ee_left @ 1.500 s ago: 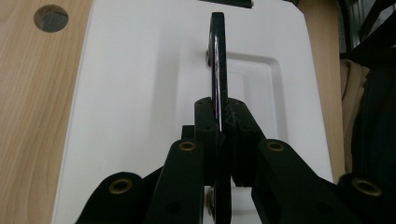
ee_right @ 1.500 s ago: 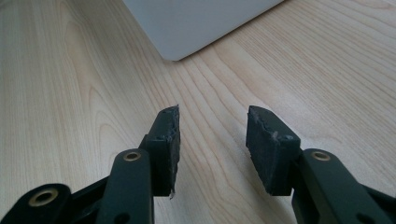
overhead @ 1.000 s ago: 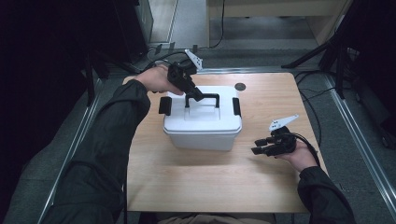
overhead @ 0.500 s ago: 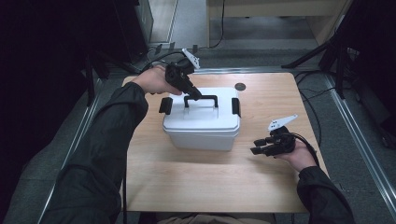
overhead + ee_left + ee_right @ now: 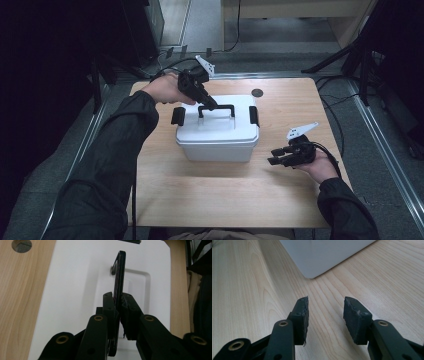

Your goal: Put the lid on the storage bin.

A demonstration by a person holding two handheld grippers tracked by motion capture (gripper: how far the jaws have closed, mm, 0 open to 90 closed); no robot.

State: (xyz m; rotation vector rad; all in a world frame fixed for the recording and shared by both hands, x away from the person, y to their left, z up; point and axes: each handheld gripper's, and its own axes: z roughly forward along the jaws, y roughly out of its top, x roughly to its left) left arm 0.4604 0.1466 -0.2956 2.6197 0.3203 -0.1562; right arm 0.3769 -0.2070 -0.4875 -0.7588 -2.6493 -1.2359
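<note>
A white plastic box with a lid and black side latches stands mid-table. Its black handle is raised upright on the lid. My left gripper is shut on the handle's left end; in the left gripper view the jaws pinch the thin black handle edge-on above the white lid. My right gripper rests low on the table to the right of the box, open and holding nothing. The right gripper view shows its fingertips apart, with the box's corner ahead.
The wooden table has bare room in front of the box. A round dark grommet hole sits near the far edge. Cables and a stand's legs lie on the floor at the right.
The left gripper has stayed shut on the handle and drifted slightly back and left, with the handle standing up. The right gripper has not moved.
</note>
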